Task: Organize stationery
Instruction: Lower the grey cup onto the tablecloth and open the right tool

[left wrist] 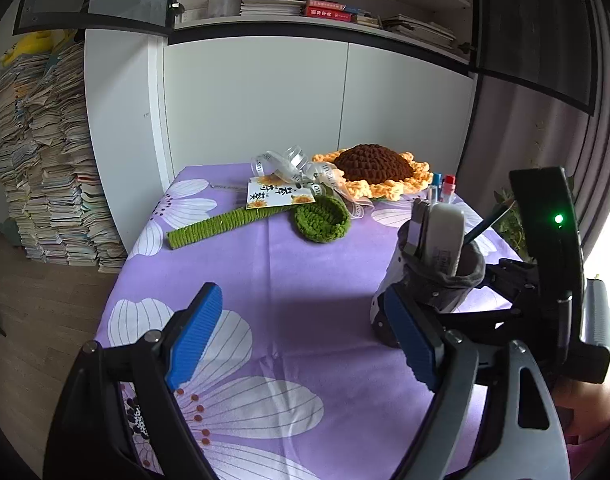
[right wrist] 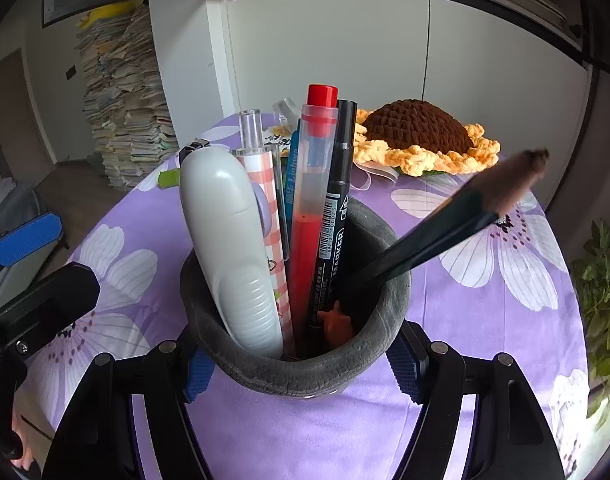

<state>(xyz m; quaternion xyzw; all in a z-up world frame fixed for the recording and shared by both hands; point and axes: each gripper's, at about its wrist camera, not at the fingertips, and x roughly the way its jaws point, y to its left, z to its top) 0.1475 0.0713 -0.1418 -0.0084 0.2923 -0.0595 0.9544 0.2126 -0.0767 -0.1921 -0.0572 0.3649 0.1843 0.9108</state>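
A: Where does the pen cup (right wrist: 297, 344) sit just now?

B: Near the right edge of the purple flowered tablecloth (left wrist: 289, 280), on the near side of the crocheted sunflower (right wrist: 421, 136). The right tongs (right wrist: 301, 376) have it: one blue pad presses each side of the grey rim, so they are pinching the cup itself.

A: And the left tongs (left wrist: 305, 336)?

B: Spread wide, nothing between the pads. From their own camera the cup lies to the right, just past the right-hand pad (left wrist: 413, 340), which looks almost against its lower side; I cannot tell whether it touches.

A: So which hand is nearer?

B: The right, plainly; it already grips. The left is beside the cup, not around it.

A: How do the contents stand?

B: The white stapler-like thing (right wrist: 233, 248), the red pen (right wrist: 313, 208) and the black marker (right wrist: 333, 220) stand nearly upright, their long axes running up out of the cup and away from the right camera. The dark pencil (right wrist: 445, 228) leans out to the right, tip up.

A: Anything loose on the cloth?

B: No stationery that I can see; only the sunflower, its green stem (left wrist: 221, 226) and a printed tag (left wrist: 279, 194) at the far side.

A: Then the next move?

B: My guess: the cup gets set down or shifted while held. It should stay upright, since the leaning pencil would tip out first.
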